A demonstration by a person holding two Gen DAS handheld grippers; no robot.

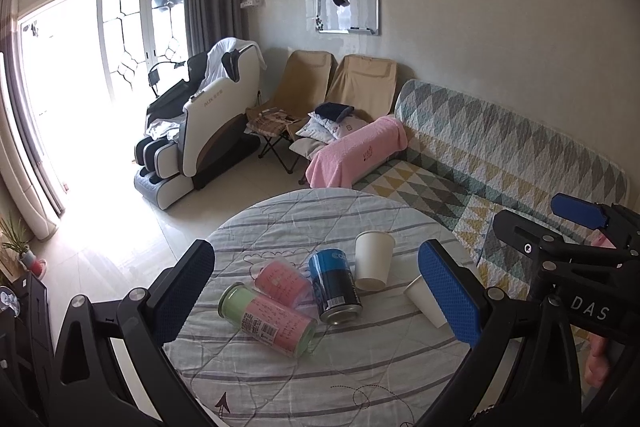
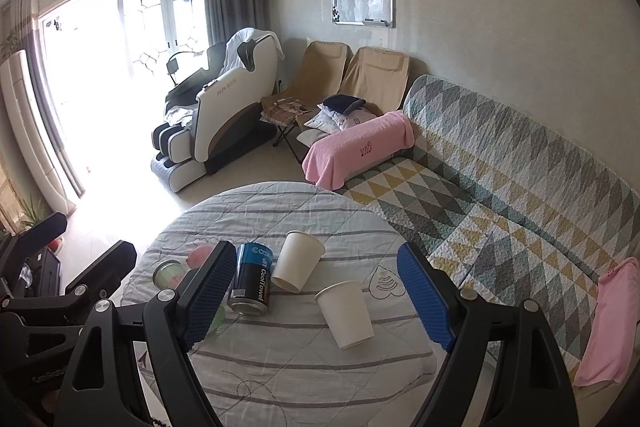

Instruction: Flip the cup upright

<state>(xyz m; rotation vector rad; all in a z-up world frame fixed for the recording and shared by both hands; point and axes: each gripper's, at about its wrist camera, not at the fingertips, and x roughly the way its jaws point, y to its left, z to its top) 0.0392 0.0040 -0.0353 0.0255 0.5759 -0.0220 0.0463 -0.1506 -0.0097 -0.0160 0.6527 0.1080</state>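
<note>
Covering the round table [image 2: 256, 367], striped cloth (sofa [image 2: 500, 187] beside).

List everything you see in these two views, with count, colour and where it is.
Paper cups: two, white; both upside down on the table, the other just behind.
Can: one, blue and black, centre of table.
Jars: two, pink and green, lying on their sides, left of the can; second.
Table: one, round, striped grey-white cloth.
Sofa: one, triangle-pattern cover, right.
Massage chair: one, white and black, by the window.
Left gripper: open, empty.
Right gripper: open, empty.
</note>
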